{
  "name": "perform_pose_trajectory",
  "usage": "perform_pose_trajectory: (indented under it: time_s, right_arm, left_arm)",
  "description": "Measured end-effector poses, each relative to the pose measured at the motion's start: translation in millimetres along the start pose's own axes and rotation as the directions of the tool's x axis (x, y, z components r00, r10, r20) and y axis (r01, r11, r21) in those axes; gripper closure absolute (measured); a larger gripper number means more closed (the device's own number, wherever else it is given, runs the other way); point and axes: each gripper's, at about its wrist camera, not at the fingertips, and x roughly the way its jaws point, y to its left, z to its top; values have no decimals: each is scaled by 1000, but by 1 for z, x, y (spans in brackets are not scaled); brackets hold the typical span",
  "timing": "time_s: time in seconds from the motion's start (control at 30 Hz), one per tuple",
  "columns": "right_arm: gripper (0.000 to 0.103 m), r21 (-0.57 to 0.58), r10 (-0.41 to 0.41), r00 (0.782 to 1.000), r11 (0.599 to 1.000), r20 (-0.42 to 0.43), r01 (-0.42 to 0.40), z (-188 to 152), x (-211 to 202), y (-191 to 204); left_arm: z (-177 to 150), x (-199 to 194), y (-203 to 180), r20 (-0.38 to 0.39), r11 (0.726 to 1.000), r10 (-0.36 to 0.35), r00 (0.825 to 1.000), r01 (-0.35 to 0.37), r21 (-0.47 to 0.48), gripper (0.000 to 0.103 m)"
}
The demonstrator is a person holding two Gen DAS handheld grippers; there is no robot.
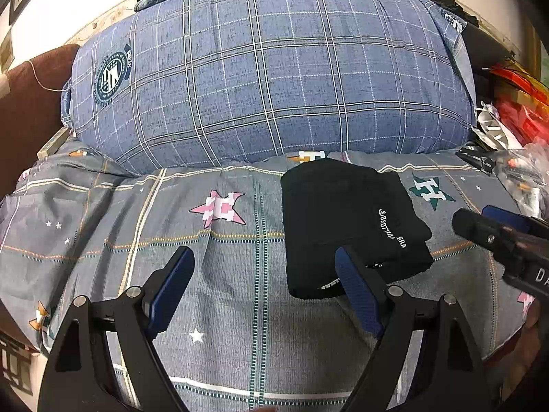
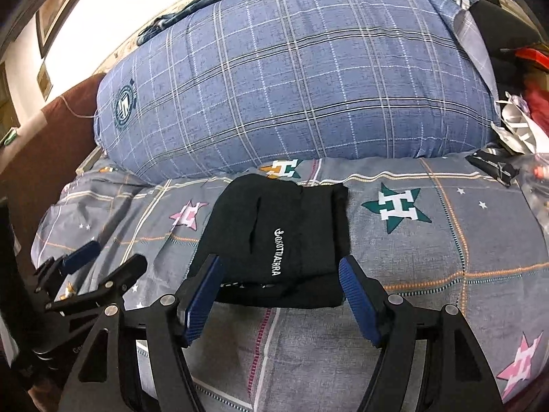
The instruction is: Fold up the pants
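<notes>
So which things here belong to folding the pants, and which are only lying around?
Belong to the job:
- black pants, lying folded
- left gripper, open
- right gripper, open

Lying about:
- blue plaid quilt
- star-print bedsheet
- clutter at the bed's right edge

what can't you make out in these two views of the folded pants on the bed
- Pants: the near edge in the left wrist view sits behind the left gripper's finger; the layers underneath are hidden by the top fold.
- White lettering: right wrist view, too small and warped to read surely.
- Clutter at the right edge: both views, cut off and blurred.
- Dark clothing behind the big plaid pillow: mostly hidden by it.
</notes>
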Motion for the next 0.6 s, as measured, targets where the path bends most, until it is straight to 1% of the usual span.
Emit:
perform_pose_trajectory:
  time_s: [0.1, 0.27, 0.6]
  right_arm:
    - [31, 7, -3, 1000, 1000, 7, 3, 1, -1, -2]
    - [31, -12, -16, 1000, 1000, 15, 16, 1, -2, 2]
    - [31, -35, -8, 1000, 999, 4, 8, 0, 2, 5]
  left_arm:
    - [0, -1, 2, 2, 1000, 3, 1000, -3, -5, 18]
    - [1, -1, 3, 0, 1000, 3, 1000, -3, -8, 18]
    - [1, 0, 3, -8, 1000, 1, 1000, -1, -7, 18]
